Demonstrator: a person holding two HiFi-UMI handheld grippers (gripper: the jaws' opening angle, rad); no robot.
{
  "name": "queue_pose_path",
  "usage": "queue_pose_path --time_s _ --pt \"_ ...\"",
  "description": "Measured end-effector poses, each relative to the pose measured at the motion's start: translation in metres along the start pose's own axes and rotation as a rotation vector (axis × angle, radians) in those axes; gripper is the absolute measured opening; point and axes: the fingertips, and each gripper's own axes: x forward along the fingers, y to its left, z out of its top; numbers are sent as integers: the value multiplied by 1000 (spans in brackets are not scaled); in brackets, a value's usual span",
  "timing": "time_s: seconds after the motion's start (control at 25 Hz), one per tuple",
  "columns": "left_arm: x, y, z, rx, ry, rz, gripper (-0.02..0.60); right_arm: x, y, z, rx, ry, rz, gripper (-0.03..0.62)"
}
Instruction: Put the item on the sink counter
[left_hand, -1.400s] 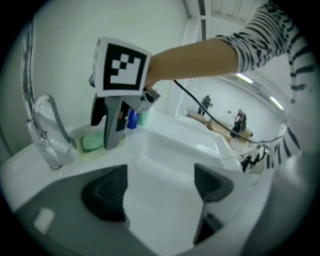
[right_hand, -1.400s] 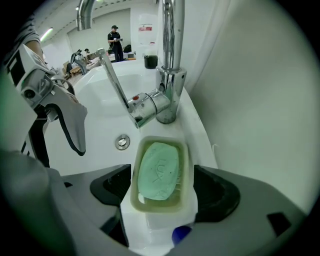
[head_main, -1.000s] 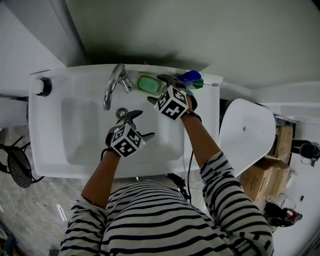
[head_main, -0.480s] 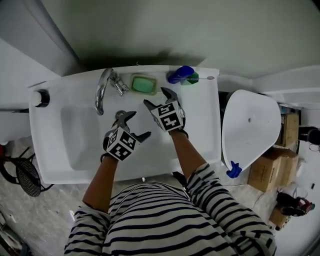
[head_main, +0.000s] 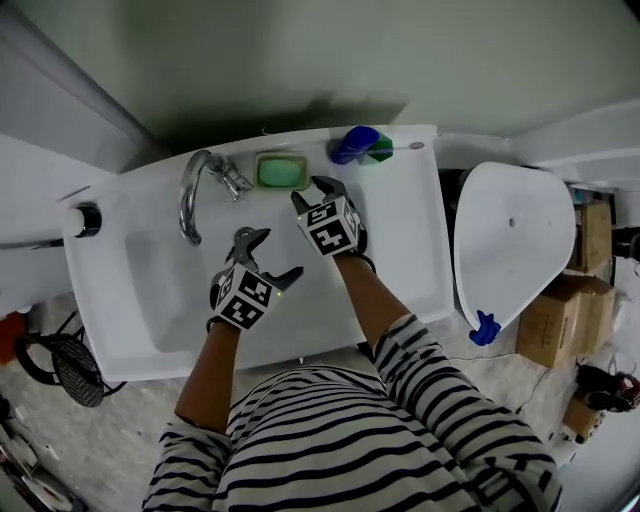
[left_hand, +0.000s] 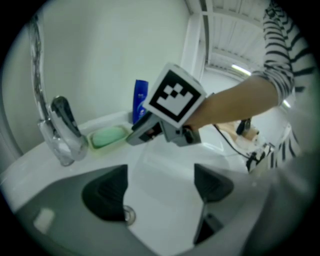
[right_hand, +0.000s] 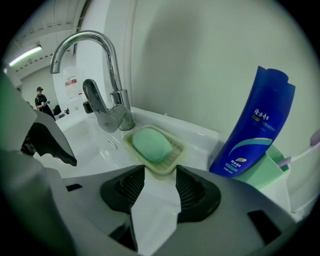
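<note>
Blue plastic bottle (head_main: 354, 144) stands on the white sink counter's (head_main: 402, 232) far edge. Your right claw (head_main: 315, 192) has backed off, half-closing empty. Left claw (head_main: 272, 255) gapes, empty.

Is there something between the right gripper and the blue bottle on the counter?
Nothing visible. The right gripper, whose empty jaws have just been closing, points at the soap dish; the blue bottle stands free to its right on the counter.

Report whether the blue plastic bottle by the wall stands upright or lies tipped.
Upright: the blue plastic bottle stands on end on the white sink counter, its label upright too.
</note>
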Motion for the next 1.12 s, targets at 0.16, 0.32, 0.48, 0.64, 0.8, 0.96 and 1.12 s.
queue_pose_path --time_s 0.16,0.32,0.48,0.64,0.8,0.96,1.12 --pt "3 1 4 3 -1 -1 419 1 -7 1 -9 7 -21 183" --pt "6 1 7 1 -2 -3 419 3 -12 2 -29 15 -18 178" --pt "7 1 8 -1 -5 -1 419 3 -11 2 -35 16 -10 178" --pt "7 2 11 -1 -10 3 419 -1 -12 5 -30 1 -7 186" --pt "7 2 16 1 -25 8 419 -12 -16 10 -31 -19 -14 187" --pt "2 0 33 -7 -74 12 417 -31 -19 17 -35 -58 -14 187" --pt "-10 0 54 -29 -134 28 414 -58 -17 25 -25 -122 15 187"
